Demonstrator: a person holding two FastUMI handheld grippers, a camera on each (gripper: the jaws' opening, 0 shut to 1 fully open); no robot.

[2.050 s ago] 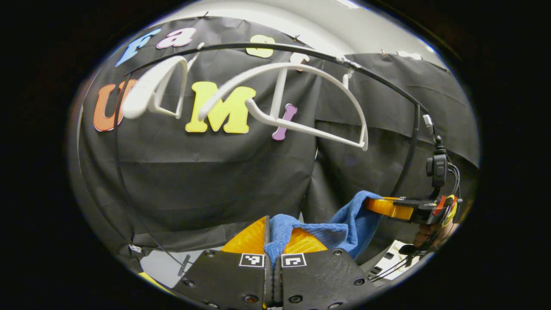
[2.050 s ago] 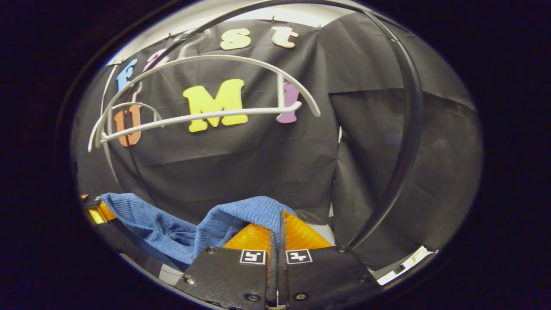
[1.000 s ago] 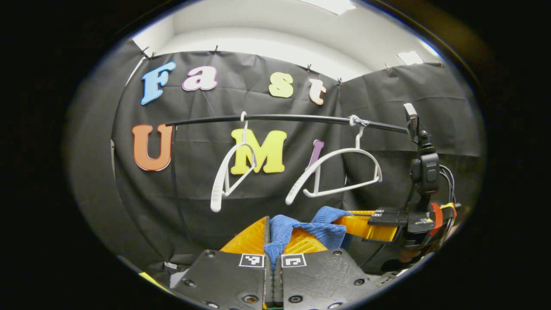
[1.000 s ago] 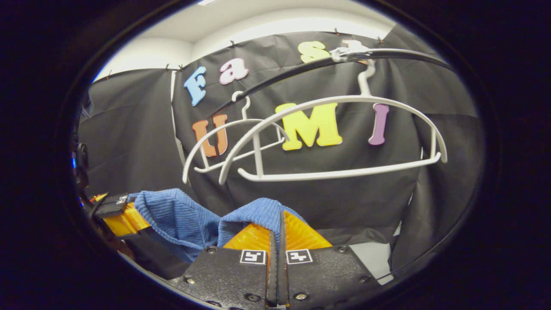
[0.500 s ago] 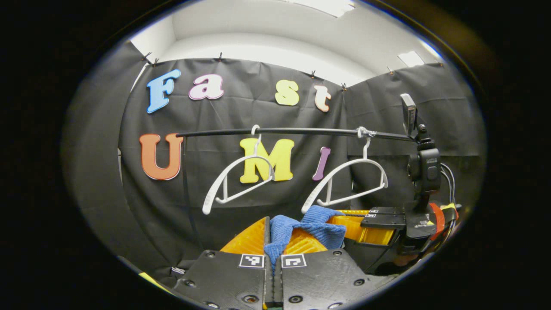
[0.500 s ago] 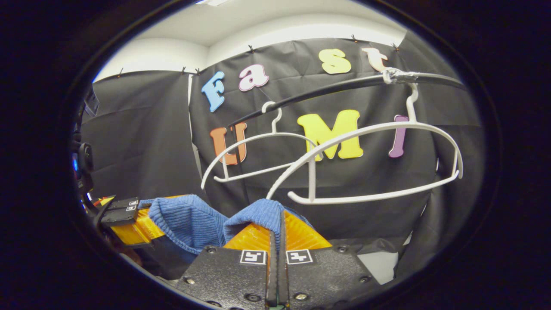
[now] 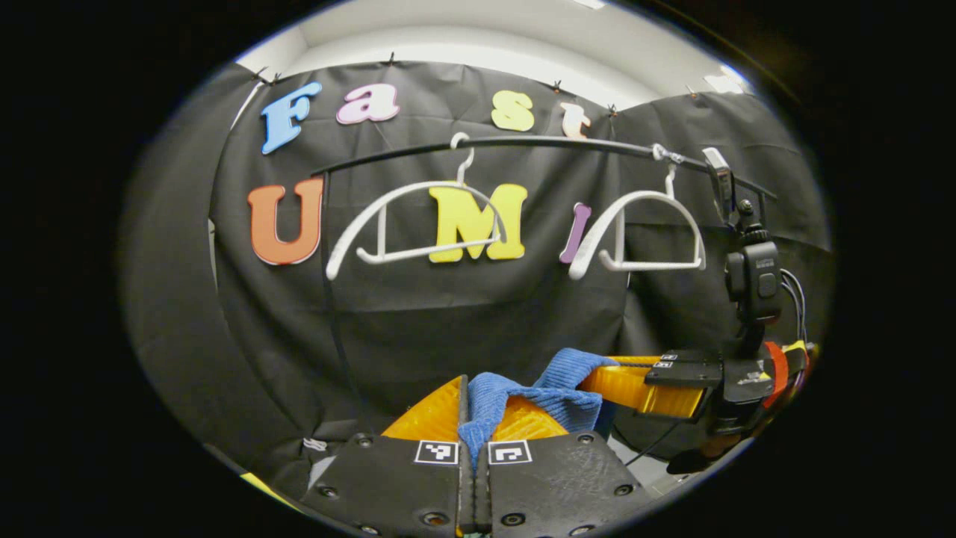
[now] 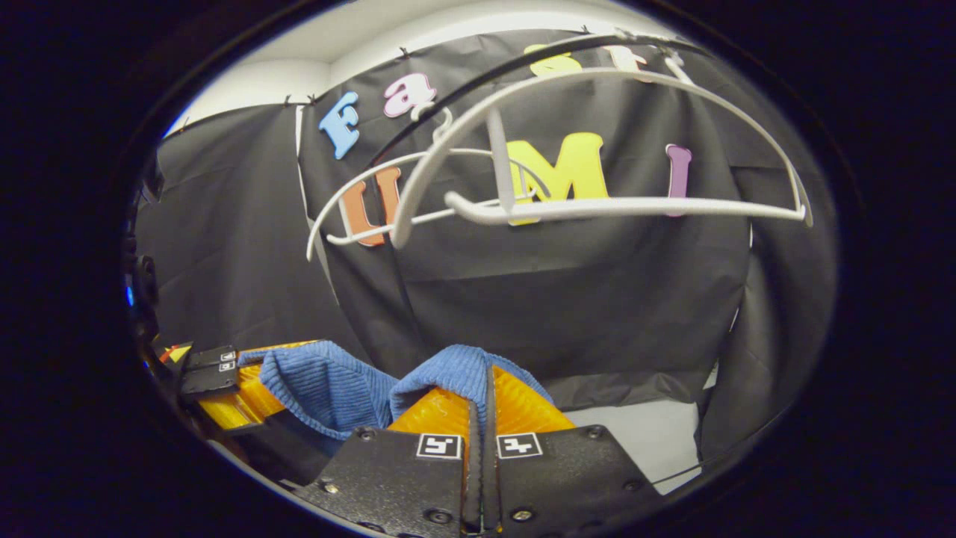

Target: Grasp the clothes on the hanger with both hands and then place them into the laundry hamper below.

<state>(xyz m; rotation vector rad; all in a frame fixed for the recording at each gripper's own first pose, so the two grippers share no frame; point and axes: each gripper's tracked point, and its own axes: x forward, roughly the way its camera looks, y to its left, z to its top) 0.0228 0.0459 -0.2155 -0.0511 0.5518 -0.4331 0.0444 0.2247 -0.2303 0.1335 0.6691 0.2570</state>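
A blue ribbed garment (image 7: 560, 388) hangs between my two grippers, clear of the hangers. In the left gripper view my left gripper (image 7: 478, 409) is shut on one bunched end of it, and my right gripper (image 7: 646, 388) holds the other end off to the right, a little farther out. In the right gripper view my right gripper (image 8: 482, 382) is shut on a fold of the garment (image 8: 321, 385), which sags across to my left gripper (image 8: 216, 388) at the left edge. Two bare white hangers (image 7: 418, 224) (image 7: 642, 235) hang on a black rail (image 7: 538, 142) above.
The nearer bare hanger (image 8: 597, 205) sits high and close in the right gripper view, with the other hanger (image 8: 351, 217) behind it. The rack's black upright (image 7: 332, 299) runs down the left. A strip of pale floor (image 8: 635, 433) lies below the black cloth wall.
Both grippers drew back from the hangers with the garment, came closer together, then sank in the last half second, so rail and hangers sit higher in both views. Both stay shut.
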